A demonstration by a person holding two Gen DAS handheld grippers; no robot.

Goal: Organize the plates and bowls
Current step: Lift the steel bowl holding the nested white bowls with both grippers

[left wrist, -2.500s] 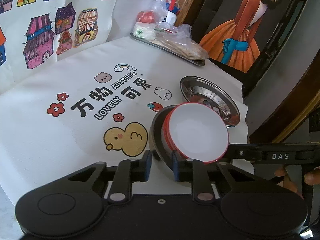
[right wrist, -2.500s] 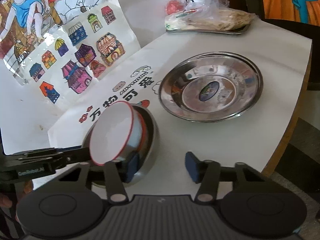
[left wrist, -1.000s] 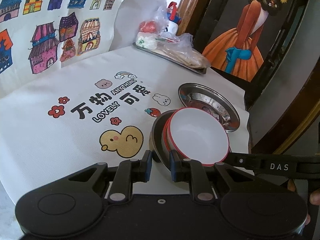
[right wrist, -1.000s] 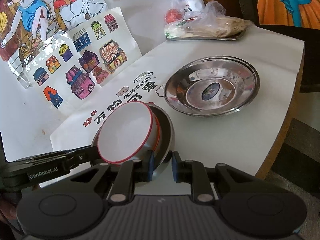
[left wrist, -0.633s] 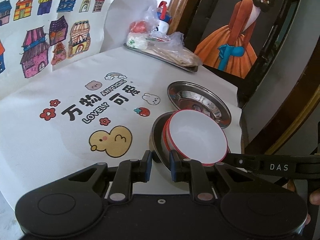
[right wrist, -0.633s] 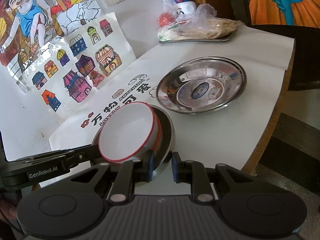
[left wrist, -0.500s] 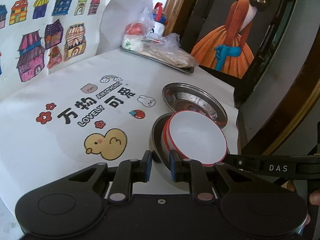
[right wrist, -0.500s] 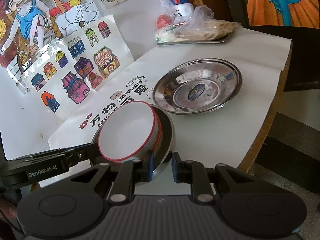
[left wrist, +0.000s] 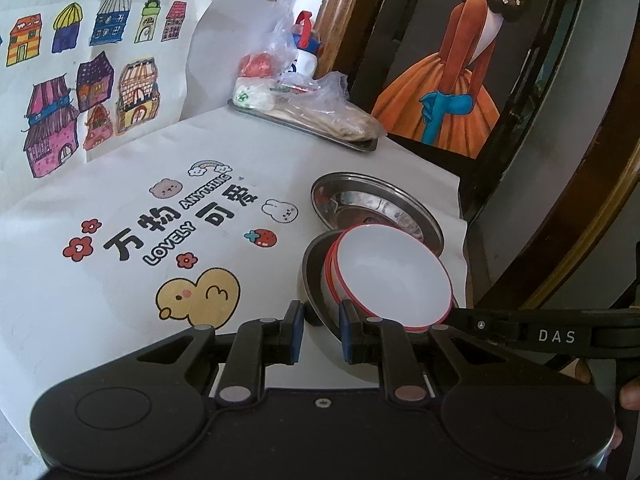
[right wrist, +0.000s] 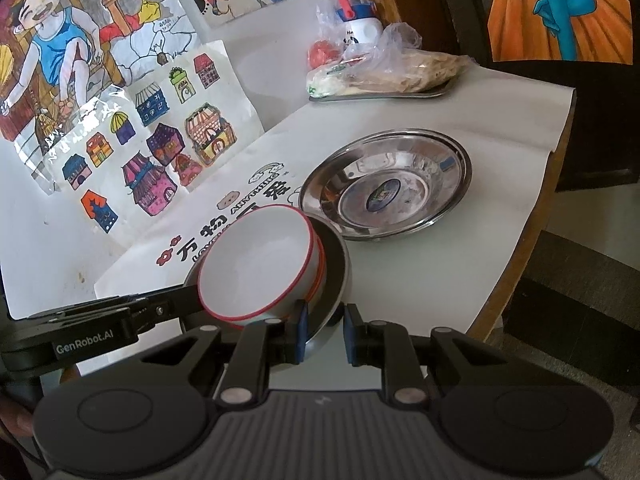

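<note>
L gripper (left wrist: 321, 334) and R gripper (right wrist: 323, 334) were both clamped on the rim of the steel bowl (right wrist: 335, 280), which held red-rimmed white bowls (right wrist: 256, 258) tilted inside. Steel plate (right wrist: 386, 184) sat on tablecloth (left wrist: 100, 300) at 1 o'clock; bagged-food tray (right wrist: 380, 94) beyond, 12 o'clock.

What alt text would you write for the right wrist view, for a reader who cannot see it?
The right gripper pinches the rim of a steel bowl holding nested white bowls with red rims, while the left gripper reaches in to its far side. A wide empty steel plate sits beyond on a white printed tablecloth.
</note>
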